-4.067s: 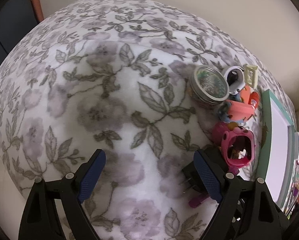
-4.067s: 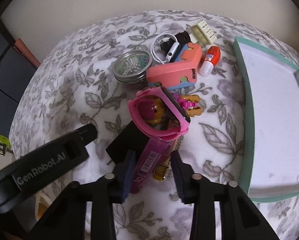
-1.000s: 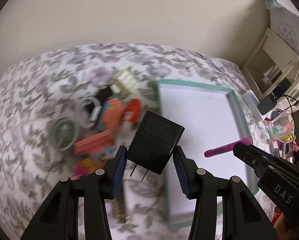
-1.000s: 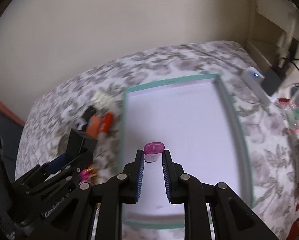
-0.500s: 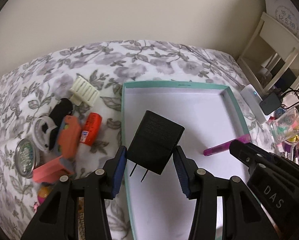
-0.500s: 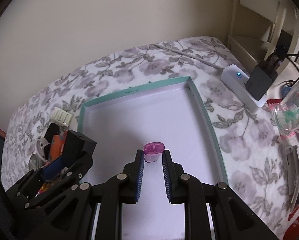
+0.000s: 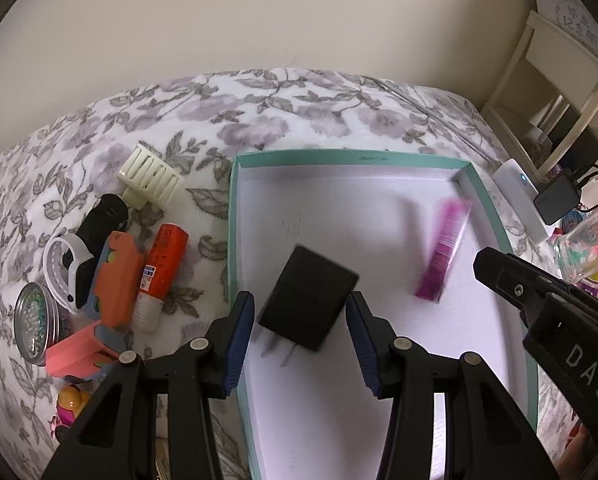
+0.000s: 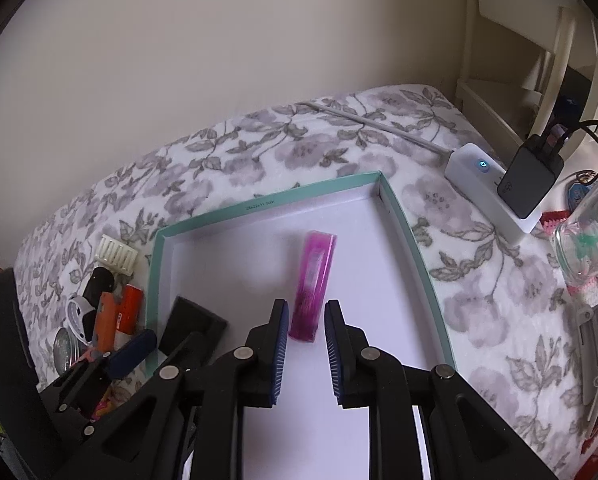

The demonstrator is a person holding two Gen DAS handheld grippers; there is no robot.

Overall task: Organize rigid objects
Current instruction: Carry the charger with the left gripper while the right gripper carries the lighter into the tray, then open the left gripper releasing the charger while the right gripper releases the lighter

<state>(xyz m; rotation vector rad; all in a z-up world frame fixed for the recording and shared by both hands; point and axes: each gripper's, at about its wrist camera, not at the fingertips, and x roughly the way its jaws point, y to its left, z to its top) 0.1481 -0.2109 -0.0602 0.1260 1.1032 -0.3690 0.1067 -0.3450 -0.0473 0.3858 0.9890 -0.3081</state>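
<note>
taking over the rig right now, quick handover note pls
Left tool: charger between its pads over the box; blurred, grip unclear.
Right tool: shut; pink tube lies in the box by its tips, seemingly loose.
Done: those two have reached the box.
To do: comb, glue stick, jar and the rest wait on the blanket.
</note>
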